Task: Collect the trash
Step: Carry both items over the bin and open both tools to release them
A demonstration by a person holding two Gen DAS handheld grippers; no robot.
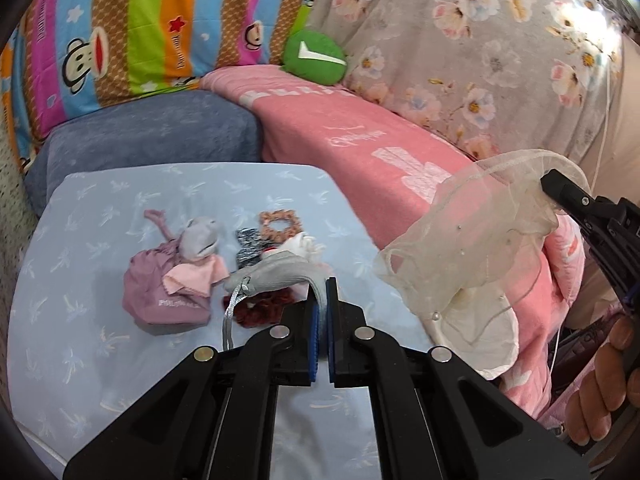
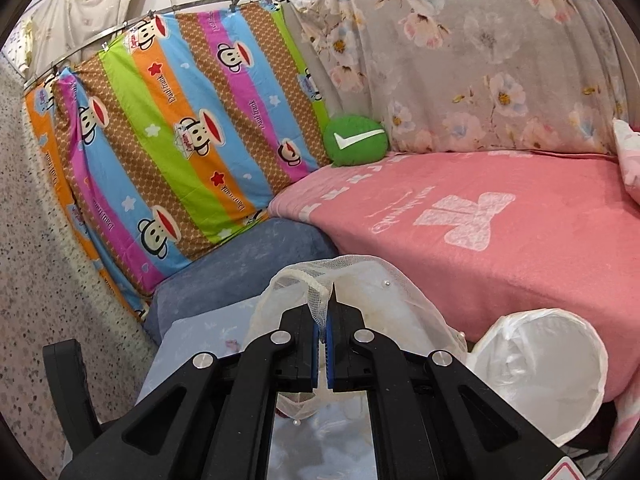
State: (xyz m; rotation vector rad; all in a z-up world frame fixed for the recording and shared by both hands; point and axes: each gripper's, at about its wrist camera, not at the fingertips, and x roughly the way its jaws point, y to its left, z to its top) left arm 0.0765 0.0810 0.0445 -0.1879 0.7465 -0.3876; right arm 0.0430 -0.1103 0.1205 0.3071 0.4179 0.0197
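My left gripper (image 1: 322, 292) is shut on a grey drawstring pouch (image 1: 276, 276) and holds it just above the light blue table (image 1: 80, 340). Under and beside it lie a dark red scrunchie (image 1: 260, 312), a mauve pouch (image 1: 160, 296), a grey cloth (image 1: 200, 240), a pink cloth (image 1: 192, 276), an orange scrunchie (image 1: 280, 220) and a black-and-white scrunchie (image 1: 248, 246). My right gripper (image 2: 323, 320), which also shows in the left wrist view (image 1: 552, 188), is shut on the rim of a sheer white mesh bag (image 1: 472, 240) (image 2: 360, 280) and holds it up beside the table's right edge.
A white bin with a plastic liner (image 2: 552, 368) (image 1: 480, 332) stands between the table and a pink blanket-covered sofa (image 2: 480, 220). A blue cushion (image 1: 160, 136), a green check-mark pillow (image 1: 314, 56), a striped monkey-print sheet (image 2: 180, 140) and a floral sheet (image 2: 480, 60) lie behind.
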